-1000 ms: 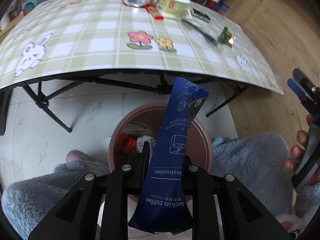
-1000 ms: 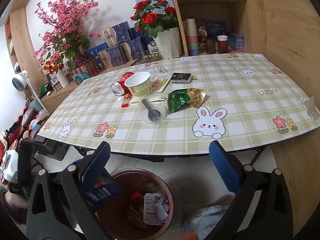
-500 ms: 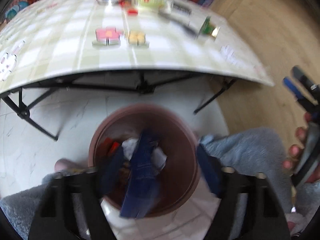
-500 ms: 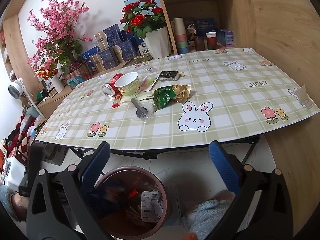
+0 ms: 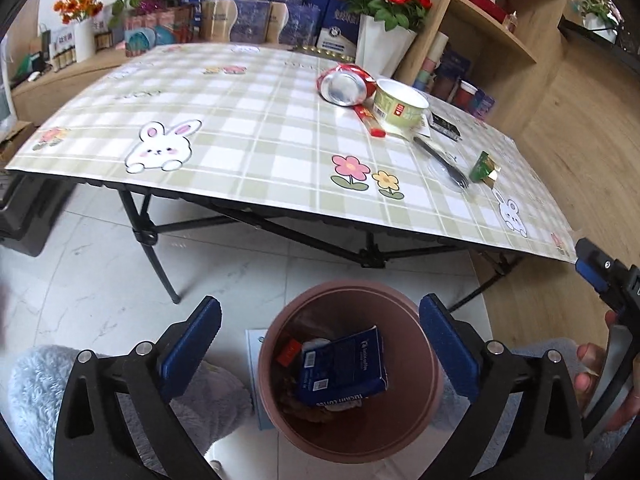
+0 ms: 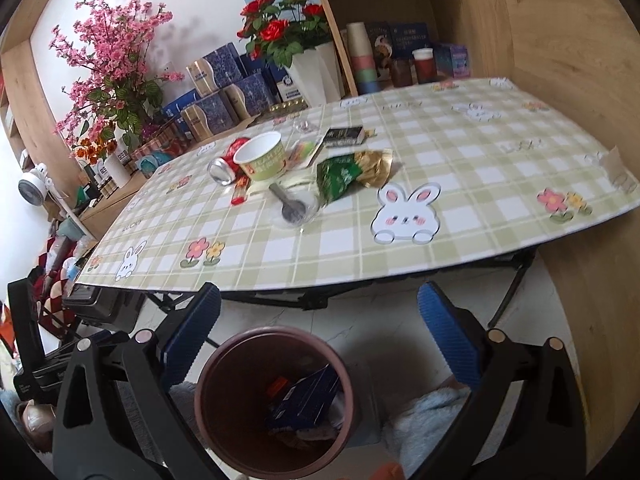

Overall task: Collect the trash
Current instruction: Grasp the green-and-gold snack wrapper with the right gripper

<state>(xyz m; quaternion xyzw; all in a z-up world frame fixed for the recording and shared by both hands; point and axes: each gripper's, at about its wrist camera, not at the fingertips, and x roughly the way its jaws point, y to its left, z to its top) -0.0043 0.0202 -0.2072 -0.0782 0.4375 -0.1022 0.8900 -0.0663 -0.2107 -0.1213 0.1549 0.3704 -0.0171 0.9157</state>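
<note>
Pouch (image 5: 343,367) in bin (image 5: 430,364), below left fingers (image 5: 208,320), just opened wide, empty.

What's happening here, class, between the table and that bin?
A person with a gripper in each hand is clearing trash. The left gripper has just been opening, nothing between its pads, and the blue coffee packet lies in the brown bin. The right gripper is open and empty. The crushed can, paper bowl and green wrapper sit on the table.
</note>
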